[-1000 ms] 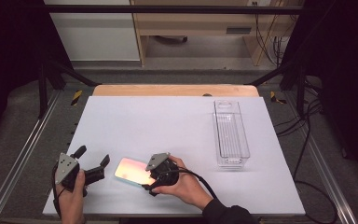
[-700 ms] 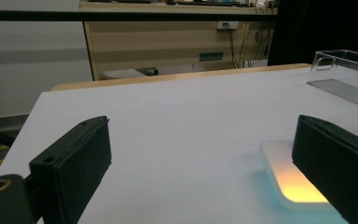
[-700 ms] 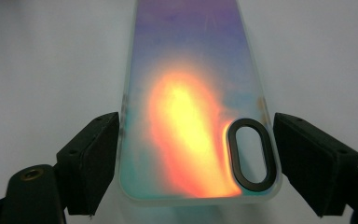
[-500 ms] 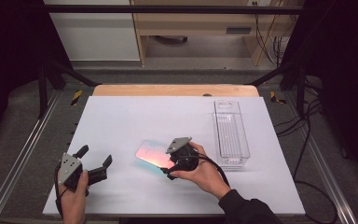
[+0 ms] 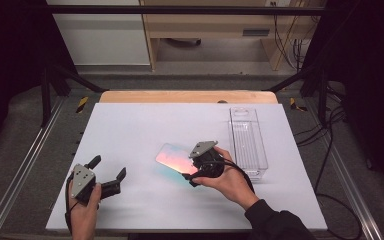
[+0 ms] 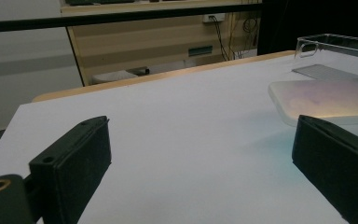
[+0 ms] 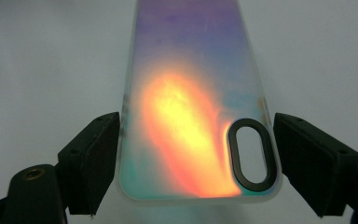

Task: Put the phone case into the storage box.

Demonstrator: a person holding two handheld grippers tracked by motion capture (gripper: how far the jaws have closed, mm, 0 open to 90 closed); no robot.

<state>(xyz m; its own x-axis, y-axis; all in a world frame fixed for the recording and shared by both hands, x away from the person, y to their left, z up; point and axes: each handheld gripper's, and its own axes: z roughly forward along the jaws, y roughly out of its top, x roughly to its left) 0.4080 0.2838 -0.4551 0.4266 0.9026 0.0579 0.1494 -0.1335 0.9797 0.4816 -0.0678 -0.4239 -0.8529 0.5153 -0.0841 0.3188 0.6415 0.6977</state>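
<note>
High view: the right hand-held gripper (image 5: 192, 175) pinches an iridescent phone case (image 5: 176, 158) above mid-counter (image 5: 130, 125), left of a clear tray (image 5: 247, 142). Left gripper view: jaws spread, idle. Right gripper view: pads clamp the case's (image 7: 191, 107) long edges near the camera cutout; it looks light, glossy, likely flexible and slippery.

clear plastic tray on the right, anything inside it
Through the walls of the long clear plastic tray, only the white table shows; it looks empty. Its near end is partly hidden behind the right gripper and hand.
</note>
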